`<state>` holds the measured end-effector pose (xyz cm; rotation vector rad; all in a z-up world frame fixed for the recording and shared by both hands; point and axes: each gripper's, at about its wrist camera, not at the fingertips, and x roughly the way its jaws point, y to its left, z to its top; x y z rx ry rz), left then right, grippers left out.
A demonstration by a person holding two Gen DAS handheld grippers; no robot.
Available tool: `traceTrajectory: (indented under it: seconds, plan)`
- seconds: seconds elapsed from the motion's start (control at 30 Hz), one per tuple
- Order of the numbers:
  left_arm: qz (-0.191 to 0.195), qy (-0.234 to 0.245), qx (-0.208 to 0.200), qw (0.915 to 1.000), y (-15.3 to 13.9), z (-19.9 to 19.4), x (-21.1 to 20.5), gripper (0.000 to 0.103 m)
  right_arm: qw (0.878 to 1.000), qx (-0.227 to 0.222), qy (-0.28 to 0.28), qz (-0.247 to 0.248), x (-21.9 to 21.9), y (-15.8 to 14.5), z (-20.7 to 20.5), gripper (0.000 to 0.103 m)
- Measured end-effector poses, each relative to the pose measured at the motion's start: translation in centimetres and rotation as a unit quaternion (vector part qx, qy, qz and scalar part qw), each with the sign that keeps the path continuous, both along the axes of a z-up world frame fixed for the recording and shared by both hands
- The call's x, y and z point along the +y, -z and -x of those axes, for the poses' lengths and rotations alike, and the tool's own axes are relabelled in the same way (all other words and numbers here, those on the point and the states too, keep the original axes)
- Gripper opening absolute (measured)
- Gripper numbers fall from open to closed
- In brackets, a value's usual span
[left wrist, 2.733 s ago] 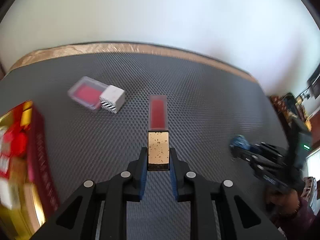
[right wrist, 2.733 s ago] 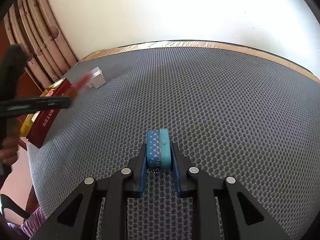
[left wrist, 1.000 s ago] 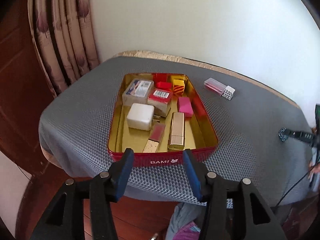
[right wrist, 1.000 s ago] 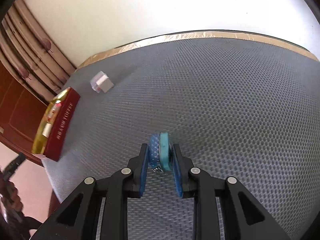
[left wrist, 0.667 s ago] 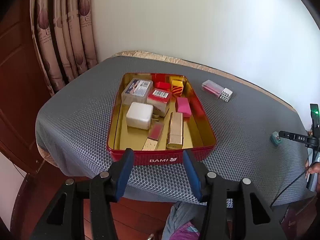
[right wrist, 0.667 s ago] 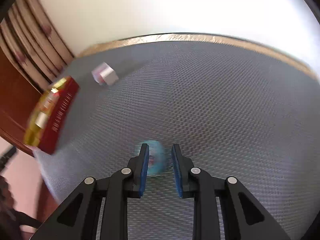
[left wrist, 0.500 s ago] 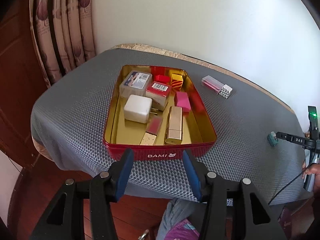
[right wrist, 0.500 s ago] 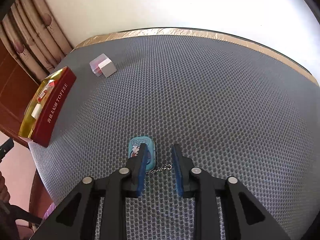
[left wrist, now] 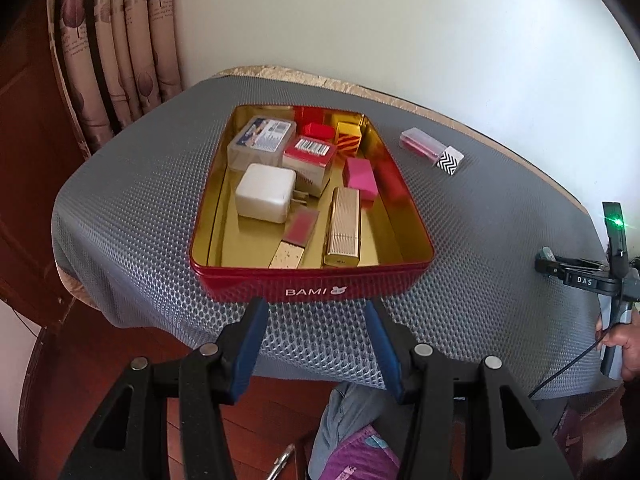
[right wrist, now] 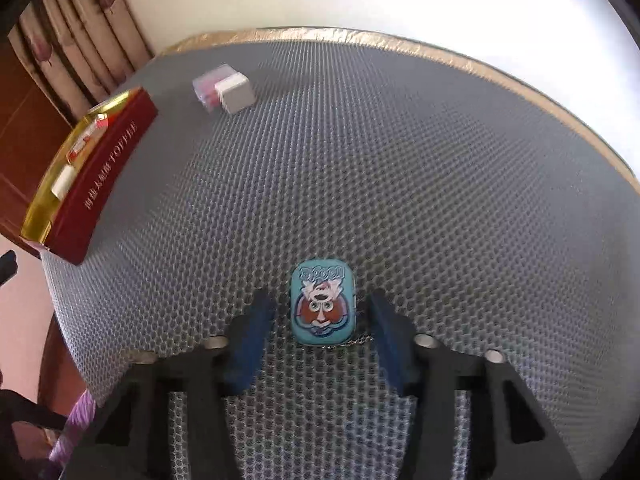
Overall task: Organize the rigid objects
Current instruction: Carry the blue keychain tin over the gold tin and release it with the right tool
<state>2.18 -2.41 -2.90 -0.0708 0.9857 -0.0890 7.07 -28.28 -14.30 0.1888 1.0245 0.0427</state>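
Red tin (left wrist: pixel 312 280), gold inside, "BAMI" on near wall, sits open on grey mesh mat. Inside: white charger (left wrist: pixel 265 193), clear case (left wrist: pixel 262 142), barcode box (left wrist: pixel 310 164), pink block (left wrist: pixel 361 178), gold ribbed case (left wrist: pixel 343 227), small red and gold boxes at the far end. Loose on mat: clear box with zigzag end (left wrist: pixel 432 151) right of tin; teal cartoon tin (right wrist: pixel 323 306) lying flat, face up, well apart.

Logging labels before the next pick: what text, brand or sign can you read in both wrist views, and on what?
"BAMI", with a small animal logo: short front wall of the red tin.
"TOFFEE", after characters too blurred to read: its long side wall.
"DAS": right gripper body.
Barcode, digits too small: red-topped box.
Printed label, unreadable: clear case.
Stylised lettering, unreadable: teal cartoon tag.
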Motion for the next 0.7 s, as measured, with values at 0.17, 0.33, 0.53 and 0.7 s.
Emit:
traceTrajectory:
  seconds: [0.17, 0.33, 0.53, 0.7]
  plan:
    - [0.009, -0.003, 0.020, 0.9997, 0.7, -0.3, 0.3, 0.052, 1.000, -0.001, -0.001, -0.022, -0.7, -0.1, -0.1, 0.029]
    - [0.005, -0.013, 0.011, 0.9998, 0.3, 0.0, 0.5, 0.052, 0.999, -0.025, -0.012, -0.045, -0.1, -2.7, 0.2, 0.029]
    - [0.002, -0.009, -0.002, 1.0000, -0.3, 0.3, 0.2, 0.052, 0.990, -0.063, -0.082, -0.094, 5.7, -8.6, -2.8, 0.029]
    - [-0.004, -0.011, 0.012, 0.9999, -0.1, 0.1, 0.3, 0.052, 0.978, -0.074, -0.160, -0.108, 13.6, -11.5, -6.3, 0.029]
